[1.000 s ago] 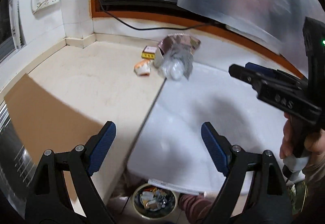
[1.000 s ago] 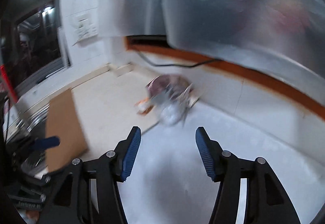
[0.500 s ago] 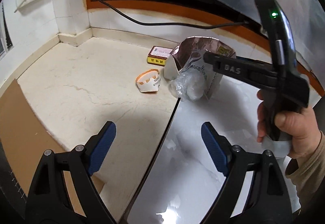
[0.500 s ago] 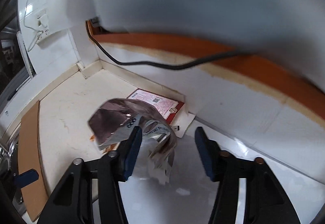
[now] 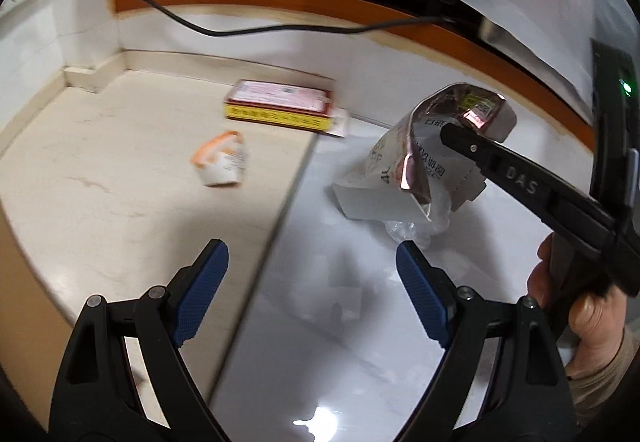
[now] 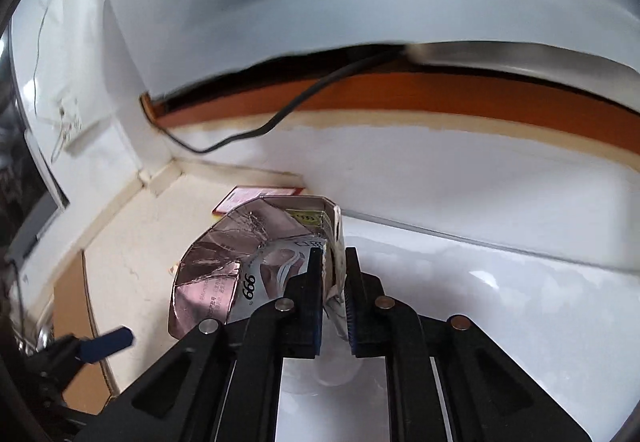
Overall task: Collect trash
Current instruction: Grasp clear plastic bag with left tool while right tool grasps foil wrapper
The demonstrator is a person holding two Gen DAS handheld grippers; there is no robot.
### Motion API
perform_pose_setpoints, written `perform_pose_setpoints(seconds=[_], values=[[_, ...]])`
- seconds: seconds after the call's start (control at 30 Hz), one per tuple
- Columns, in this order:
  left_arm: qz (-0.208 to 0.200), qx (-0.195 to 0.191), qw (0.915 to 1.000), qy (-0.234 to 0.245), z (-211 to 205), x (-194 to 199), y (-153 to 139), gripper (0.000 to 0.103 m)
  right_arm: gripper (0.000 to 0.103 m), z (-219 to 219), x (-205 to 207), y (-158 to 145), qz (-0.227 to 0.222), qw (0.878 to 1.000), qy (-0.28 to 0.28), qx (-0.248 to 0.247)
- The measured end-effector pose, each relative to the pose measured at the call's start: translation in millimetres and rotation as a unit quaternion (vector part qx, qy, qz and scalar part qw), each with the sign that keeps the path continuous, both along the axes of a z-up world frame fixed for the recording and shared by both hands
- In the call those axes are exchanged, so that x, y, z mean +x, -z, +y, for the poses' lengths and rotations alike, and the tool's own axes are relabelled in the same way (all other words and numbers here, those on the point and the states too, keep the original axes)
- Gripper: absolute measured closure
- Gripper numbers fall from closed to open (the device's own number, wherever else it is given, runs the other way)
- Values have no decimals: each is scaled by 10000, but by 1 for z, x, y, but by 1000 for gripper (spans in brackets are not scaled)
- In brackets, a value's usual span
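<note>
A crumpled, foil-lined pink and silver carton [image 6: 256,266] with a clear plastic wrapper [image 5: 416,222] hanging beneath it sits on the glossy white countertop [image 5: 340,322], near the back wall. The right gripper [image 6: 333,282] is seen closing on the carton's upper right edge: its 2 jaws are nearly together, and a thin flap of the carton wall is caught between the pads. The left gripper [image 5: 312,294] is held wide open over the seam between the white surface and the cream stone counter [image 5: 100,181], and nothing lies between its jaws.

2 further pieces of trash are left on the cream stone: a small crumpled white and orange paper cup [image 5: 222,165], and a flat red and yellow box [image 5: 280,107] against the wall.

Only a thin edge of the carton is pinched, so the flap could be torn or slipped out when the carton is lifted, since the weight hangs to one side. The loose wrapper is not seen to be gripped at all and is likely to be dropped back onto the counter. The black cable [image 5: 280,27] along the wall could be snagged if the box is reached for carelessly.
</note>
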State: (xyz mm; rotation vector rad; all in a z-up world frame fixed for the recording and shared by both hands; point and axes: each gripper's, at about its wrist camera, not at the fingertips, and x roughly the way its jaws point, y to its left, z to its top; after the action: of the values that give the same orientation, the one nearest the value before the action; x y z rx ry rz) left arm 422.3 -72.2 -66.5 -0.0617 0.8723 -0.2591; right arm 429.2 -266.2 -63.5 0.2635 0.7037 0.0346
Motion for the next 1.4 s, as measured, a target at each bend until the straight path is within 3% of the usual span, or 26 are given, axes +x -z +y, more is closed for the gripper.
perform_pose_setpoints(seconds=[0.13, 0.47, 0.77, 1.0, 1.17, 1.23, 1.3, 1.4], values=[[69, -132, 9992, 375, -21, -13, 10, 19, 94, -32, -26, 0, -121, 9966, 357, 736], [18, -346, 9966, 751, -58, -23, 10, 19, 94, -85, -60, 11, -628, 9703, 975, 2125], [-170, -439, 9960, 765, -95, 3, 3, 19, 94, -101, -87, 9, -962, 9636, 1430, 2045], [51, -602, 9948, 820, -128, 28, 20, 19, 94, -123, -109, 11, -1125, 9588, 1905, 1780], [174, -478, 9954, 806, -152, 44, 33, 19, 94, -132, -110, 24, -989, 9553, 2146, 1777], [237, -496, 9953, 791, -158, 49, 39, 27, 94, -132, -108, 30, -936, 9536, 2219, 1809], [309, -555, 9944, 840, -160, 51, 42, 56, 94, -131, -106, 30, -893, 9523, 2265, 1842], [381, -641, 9942, 777, -154, 47, 42, 64, 94, -128, -110, 33, -862, 9510, 2292, 1886]])
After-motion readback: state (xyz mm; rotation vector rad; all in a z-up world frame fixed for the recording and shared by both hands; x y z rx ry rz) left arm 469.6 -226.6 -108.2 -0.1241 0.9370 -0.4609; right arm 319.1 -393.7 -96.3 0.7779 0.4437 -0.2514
